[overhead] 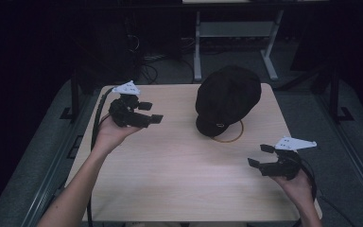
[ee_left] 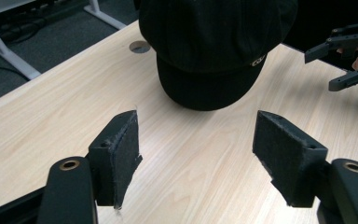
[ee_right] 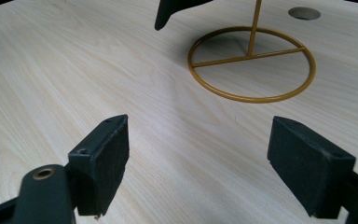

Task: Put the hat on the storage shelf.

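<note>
A black cap (overhead: 227, 97) rests on a gold wire stand (overhead: 231, 139) at the far right of the light wood table (overhead: 170, 161). My left gripper (overhead: 150, 112) hovers left of the cap, open, with nothing between its pads. In the left gripper view the cap (ee_left: 214, 42) lies straight ahead of the open left gripper (ee_left: 200, 149), brim toward me. My right gripper (overhead: 260, 155) is near the front right, open and holding nothing. The right gripper view has the stand's ring base (ee_right: 249, 98) ahead of the right gripper (ee_right: 200, 163), with the cap's brim (ee_right: 168, 11) above.
A round cable hole (ee_left: 139, 46) sits in the table behind the cap. Beyond the far edge stand the white legs of another desk (overhead: 197, 52) and cables on a dark floor. Bare wood lies between the two grippers.
</note>
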